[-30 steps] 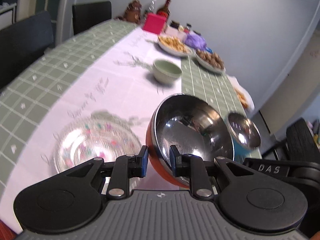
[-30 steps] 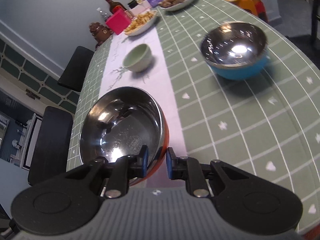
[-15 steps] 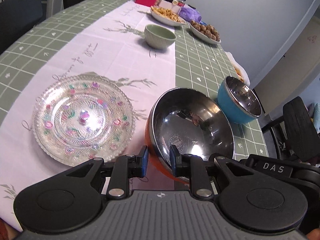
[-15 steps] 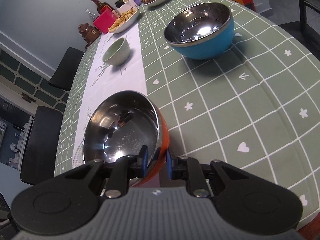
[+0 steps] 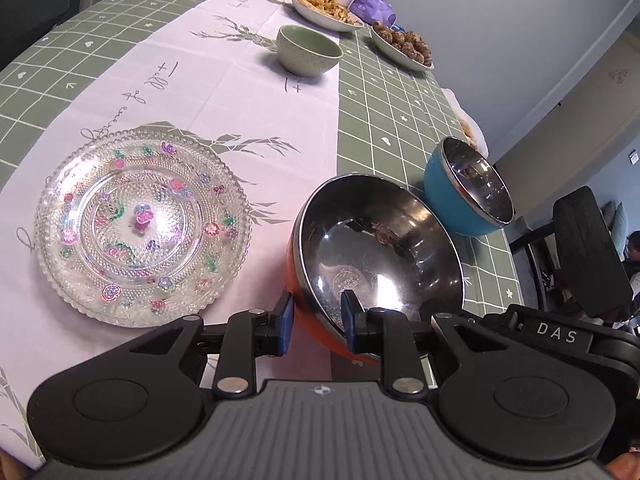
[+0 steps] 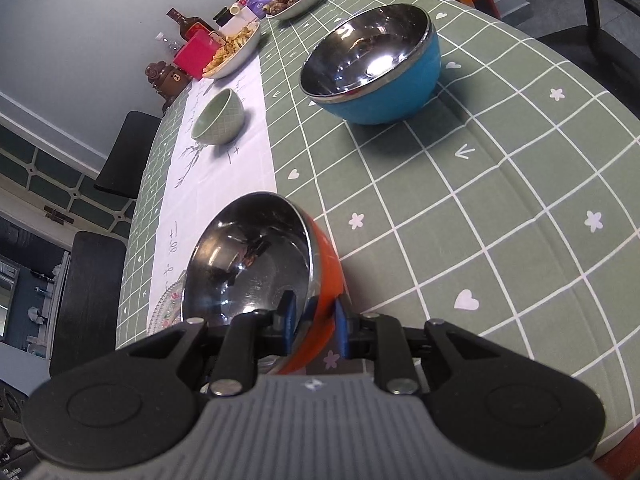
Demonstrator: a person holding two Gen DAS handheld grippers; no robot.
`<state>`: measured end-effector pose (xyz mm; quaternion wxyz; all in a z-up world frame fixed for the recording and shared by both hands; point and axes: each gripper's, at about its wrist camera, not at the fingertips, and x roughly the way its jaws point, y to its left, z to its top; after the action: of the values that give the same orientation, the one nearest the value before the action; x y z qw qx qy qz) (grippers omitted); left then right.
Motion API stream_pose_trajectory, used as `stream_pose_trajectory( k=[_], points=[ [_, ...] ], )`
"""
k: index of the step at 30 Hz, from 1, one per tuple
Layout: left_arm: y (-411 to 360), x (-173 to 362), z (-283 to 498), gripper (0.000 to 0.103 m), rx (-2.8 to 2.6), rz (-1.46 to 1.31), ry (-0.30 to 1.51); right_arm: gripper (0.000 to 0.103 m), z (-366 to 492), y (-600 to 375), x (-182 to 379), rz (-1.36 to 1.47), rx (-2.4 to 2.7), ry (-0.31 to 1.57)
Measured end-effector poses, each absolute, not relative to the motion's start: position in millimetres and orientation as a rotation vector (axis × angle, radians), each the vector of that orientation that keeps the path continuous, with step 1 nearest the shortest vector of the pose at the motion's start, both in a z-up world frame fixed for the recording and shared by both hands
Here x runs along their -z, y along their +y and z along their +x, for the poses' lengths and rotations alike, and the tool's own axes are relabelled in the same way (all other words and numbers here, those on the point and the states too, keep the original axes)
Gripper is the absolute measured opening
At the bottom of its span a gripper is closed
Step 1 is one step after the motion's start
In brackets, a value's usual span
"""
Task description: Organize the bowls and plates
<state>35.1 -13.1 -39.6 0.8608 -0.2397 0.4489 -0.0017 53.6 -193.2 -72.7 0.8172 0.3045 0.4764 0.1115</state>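
Both tongs, left [image 5: 316,322] and right [image 6: 312,322], pinch empty orange bowl [image 5: 380,248] rim; blue bowl [image 6: 376,76] empty.

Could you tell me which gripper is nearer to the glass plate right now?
Left. The left gripper grips the orange bowl's rim just beside the glass plate; the right gripper grips the rim opposite the plate.

On the bench [image 5: 392,92], a glass plate [image 5: 140,228] is set left of two steel bowls [image 5: 380,256] [image 5: 468,188]; a ceramic bowl [image 5: 309,49] is placed behind.
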Motion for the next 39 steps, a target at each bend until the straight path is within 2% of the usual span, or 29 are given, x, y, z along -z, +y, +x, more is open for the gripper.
stream_pose_trajectory(
  k=[5,7,9,14,17,22,27,39],
  points=[
    [-11.3,38.7,35.5,0.03,0.019,-0.501,0.949,0.032,52.6,-190.1,69.0,0.636,-0.26,1.007],
    [-10.9,37.1,34.1,0.038,0.03,-0.501,0.937,0.035,51.9,-189.2,68.0,0.624,-0.262,0.999],
    [-12.5,33.9,31.6,0.051,0.026,-0.481,0.916,0.04,51.2,-188.4,66.2,0.614,-0.265,0.989],
    [-12.1,27.4,25.5,0.061,0.022,-0.465,0.875,0.047,48.9,-185.6,62.6,0.57,-0.259,0.956],
    [-12.0,21.3,21.2,0.063,0.003,-0.438,0.825,0.049,47.5,-184.5,60.0,0.547,-0.255,0.938],
    [-11.8,6.9,14.9,0.065,-0.038,-0.377,0.686,0.067,46.1,-182.6,54.4,0.495,-0.228,0.892],
    [-9.5,-0.5,17.2,0.065,-0.069,-0.369,0.634,0.069,44.4,-179.0,49.0,0.419,-0.193,0.862],
    [-33.1,-41.4,38.1,0.065,-0.042,-0.214,0.596,0.084,67.8,-176.6,-7.7,0.171,-0.248,0.761]
  ],
)
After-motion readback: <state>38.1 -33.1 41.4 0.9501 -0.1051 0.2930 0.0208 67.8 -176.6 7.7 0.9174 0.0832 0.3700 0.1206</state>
